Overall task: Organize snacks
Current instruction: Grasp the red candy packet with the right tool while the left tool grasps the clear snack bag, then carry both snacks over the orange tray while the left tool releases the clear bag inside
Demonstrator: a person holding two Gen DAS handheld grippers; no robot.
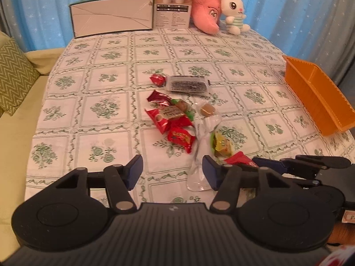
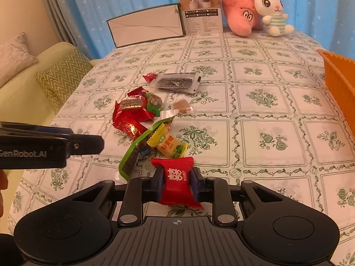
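Several wrapped snacks lie in a loose pile point(image 1: 175, 119) at the middle of the table, also in the right wrist view point(image 2: 142, 115). A dark packet point(image 1: 188, 84) lies at the pile's far side. My left gripper point(image 1: 172, 171) is open and empty, near the front of the pile, beside a clear wrapper point(image 1: 199, 155). My right gripper point(image 2: 176, 182) is shut on a red candy point(image 2: 177, 181) and holds it just above the cloth. A yellow candy point(image 2: 170, 144) lies just ahead of it. An orange basket point(image 1: 317, 95) stands at the right edge.
A white envelope box point(image 1: 113, 15), a brown carton point(image 1: 173, 4), a pink plush point(image 1: 206, 11) and a white rabbit plush point(image 1: 234, 11) stand along the far edge. A sofa with a zigzag cushion point(image 1: 13, 75) is at the left.
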